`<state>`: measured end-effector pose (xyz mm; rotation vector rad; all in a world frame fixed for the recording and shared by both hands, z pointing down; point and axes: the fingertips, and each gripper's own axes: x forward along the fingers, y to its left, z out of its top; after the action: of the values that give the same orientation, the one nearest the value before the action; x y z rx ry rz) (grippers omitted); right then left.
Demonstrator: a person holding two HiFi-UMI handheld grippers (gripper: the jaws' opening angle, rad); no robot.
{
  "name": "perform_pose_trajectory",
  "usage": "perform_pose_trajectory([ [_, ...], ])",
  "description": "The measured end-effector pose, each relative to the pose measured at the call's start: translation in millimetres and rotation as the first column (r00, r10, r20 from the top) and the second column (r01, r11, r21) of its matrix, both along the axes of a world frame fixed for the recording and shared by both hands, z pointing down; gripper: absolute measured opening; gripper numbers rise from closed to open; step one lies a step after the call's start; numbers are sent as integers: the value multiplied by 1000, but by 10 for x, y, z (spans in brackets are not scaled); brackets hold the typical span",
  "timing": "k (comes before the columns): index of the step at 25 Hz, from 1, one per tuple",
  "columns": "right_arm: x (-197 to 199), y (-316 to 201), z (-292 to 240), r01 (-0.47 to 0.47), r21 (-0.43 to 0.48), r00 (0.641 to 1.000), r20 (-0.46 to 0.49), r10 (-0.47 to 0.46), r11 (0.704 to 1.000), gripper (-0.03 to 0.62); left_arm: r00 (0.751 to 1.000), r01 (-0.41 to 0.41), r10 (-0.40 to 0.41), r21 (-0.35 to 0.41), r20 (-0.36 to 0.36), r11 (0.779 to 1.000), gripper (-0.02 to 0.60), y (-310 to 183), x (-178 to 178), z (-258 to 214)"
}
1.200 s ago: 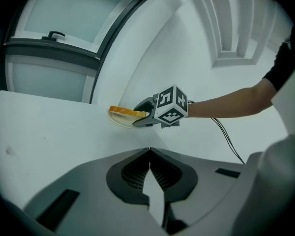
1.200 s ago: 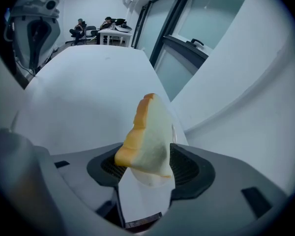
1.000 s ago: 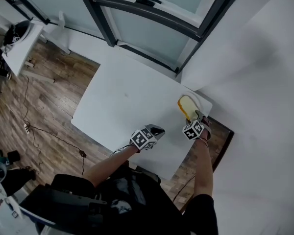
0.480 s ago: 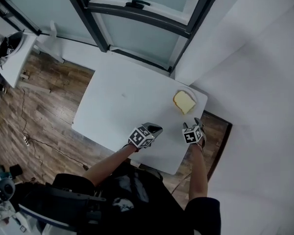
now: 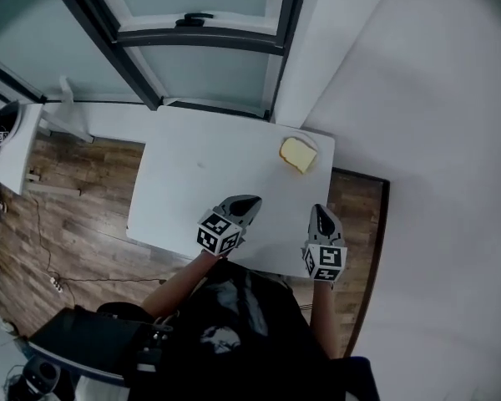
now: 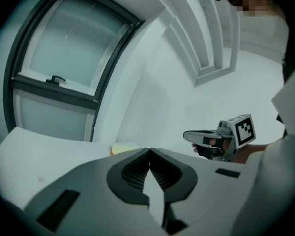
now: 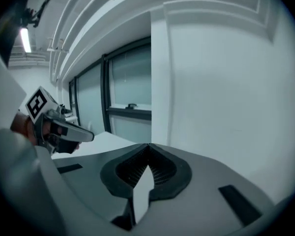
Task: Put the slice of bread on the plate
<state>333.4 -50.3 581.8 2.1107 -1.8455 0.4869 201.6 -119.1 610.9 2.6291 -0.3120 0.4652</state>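
A yellowish slice of bread (image 5: 297, 154) lies on a white plate (image 5: 311, 144) at the far right corner of the white table (image 5: 200, 182). Both grippers hang near the table's front edge, well short of the plate. My left gripper (image 5: 249, 200) is shut and empty, its jaw tips meeting (image 6: 149, 149); past them the bread (image 6: 120, 149) shows at the table's far end. My right gripper (image 5: 318, 212) is also shut with nothing in it (image 7: 149, 145). Each gripper view shows the other gripper off to one side.
A dark-framed window (image 5: 200, 32) stands behind the table and a white wall (image 5: 417, 140) runs along its right side. Wooden floor (image 5: 58, 215) with a cable lies to the left. Another white table corner (image 5: 12, 140) sits at far left.
My right gripper has drawn back from the plate, leaving the bread lying on it. Both grippers have risen and pulled toward the table's front edge.
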Motion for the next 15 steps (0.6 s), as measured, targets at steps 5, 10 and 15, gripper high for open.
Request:
perform_pose_trajectory([
  [5,-76,261,-546,-90,135,996,11,89,987,9,999,34,-26,174,-45,984,6,-49,27,-525],
  [10,-40,376,-539,-95,130,995,40,90,987,9,999,12,-3,213,-41,977,6,21,125,-633],
  [15,15,411,-561,-108,156,993,69,98,982,9,999,-13,20,210,-31,978,6,113,146,-609],
])
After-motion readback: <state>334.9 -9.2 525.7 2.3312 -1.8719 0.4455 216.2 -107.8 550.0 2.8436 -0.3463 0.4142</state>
